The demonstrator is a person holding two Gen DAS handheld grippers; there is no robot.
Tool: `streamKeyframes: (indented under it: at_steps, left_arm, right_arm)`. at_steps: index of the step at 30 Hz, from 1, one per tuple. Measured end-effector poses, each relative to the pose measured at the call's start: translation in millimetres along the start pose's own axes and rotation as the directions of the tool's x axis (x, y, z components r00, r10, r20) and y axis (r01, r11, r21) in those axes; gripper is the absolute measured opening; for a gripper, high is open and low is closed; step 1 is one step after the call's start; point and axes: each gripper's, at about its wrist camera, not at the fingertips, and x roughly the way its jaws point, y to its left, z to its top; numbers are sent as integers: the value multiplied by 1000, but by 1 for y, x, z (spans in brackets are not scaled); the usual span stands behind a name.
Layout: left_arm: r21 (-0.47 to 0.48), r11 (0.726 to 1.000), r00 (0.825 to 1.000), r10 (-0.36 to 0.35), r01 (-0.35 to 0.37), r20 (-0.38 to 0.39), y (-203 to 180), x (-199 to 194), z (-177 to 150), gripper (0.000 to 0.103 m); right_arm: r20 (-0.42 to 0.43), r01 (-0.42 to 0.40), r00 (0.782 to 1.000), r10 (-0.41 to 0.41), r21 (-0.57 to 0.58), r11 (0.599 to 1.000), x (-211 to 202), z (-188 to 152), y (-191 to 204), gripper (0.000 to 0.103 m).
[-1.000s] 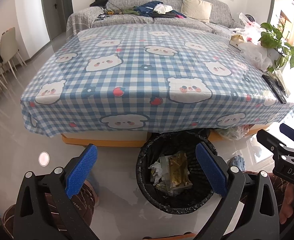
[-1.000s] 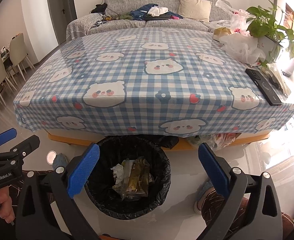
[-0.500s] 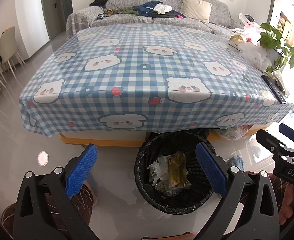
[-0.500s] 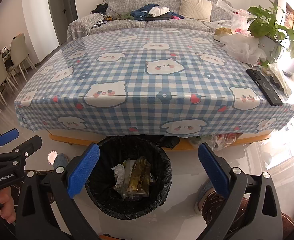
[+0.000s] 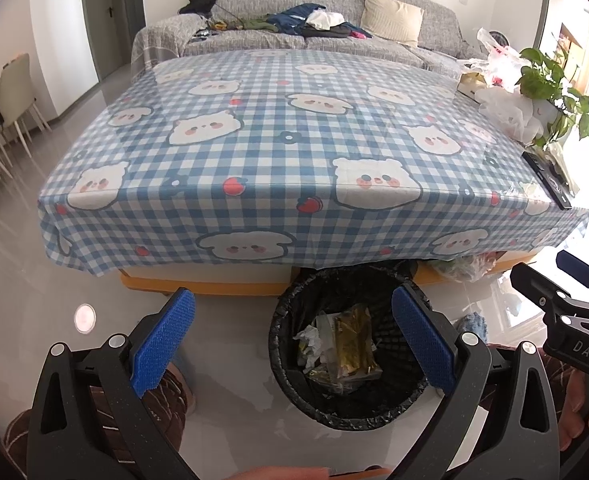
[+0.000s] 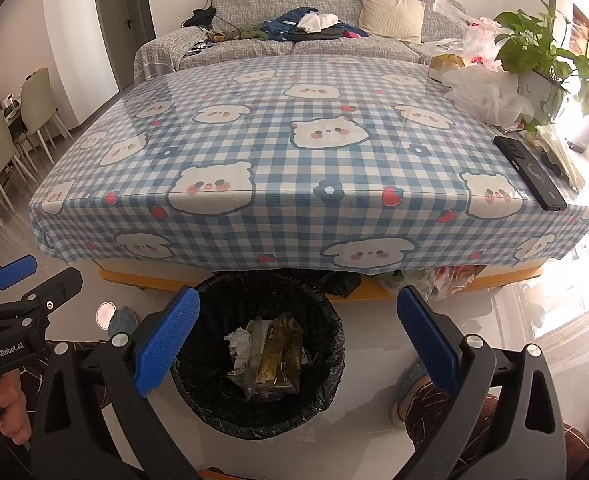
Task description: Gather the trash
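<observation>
Nothing has moved: trash bin below, 2 jaws spread empty.

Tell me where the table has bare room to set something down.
The tablecloth is bare from the left edge across the middle to the near edge above the trash bin. The right side is crowded: plastic bags, potted plant and remote near the corner.

Bin set on floor at bench front edge, trash held in bin, remote laid at bench right edge, plant placed behind remote, sofa seen behind bench, chairs ranged far left.
</observation>
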Motion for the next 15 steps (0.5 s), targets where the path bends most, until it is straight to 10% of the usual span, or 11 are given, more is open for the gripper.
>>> streamKeyframes:
  at_steps: [15]
  left_arm:
    - [-5, 1000, 1000, -4, 4, -13, -1, 2, 1, 97]
  right_arm:
    - [2, -1, 1000, 1, 0, 1000, 0, 0, 0, 95]
